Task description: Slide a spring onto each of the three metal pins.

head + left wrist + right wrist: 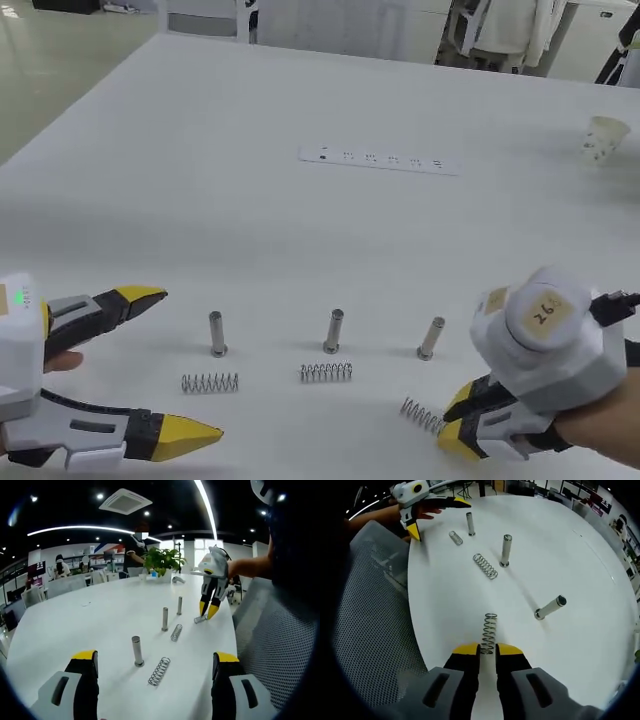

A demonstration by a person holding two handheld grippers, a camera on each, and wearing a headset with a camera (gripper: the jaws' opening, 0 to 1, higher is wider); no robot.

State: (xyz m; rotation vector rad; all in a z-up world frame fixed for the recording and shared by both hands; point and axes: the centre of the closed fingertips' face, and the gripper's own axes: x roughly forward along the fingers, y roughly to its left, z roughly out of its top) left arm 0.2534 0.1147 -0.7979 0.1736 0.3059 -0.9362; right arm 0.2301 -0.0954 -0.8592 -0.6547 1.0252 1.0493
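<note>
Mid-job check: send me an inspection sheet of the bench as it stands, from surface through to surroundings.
Surface: white tabletop, flat and clean.
Job's things: left steel pin, middle steel pin and right steel pin stand upright in a row. Left wire spring, middle wire spring and right wire spring lie in front of them, none on a pin.
Clutter: white power strip beyond the pins; white paper cup far right.
Grippers: left gripper open, near the left steel pin; right gripper shut on the right wire spring's near end.
Cables: thin black cable at the right gripper.
Surroundings: open office, green potted plant, grey mesh chair.
</note>
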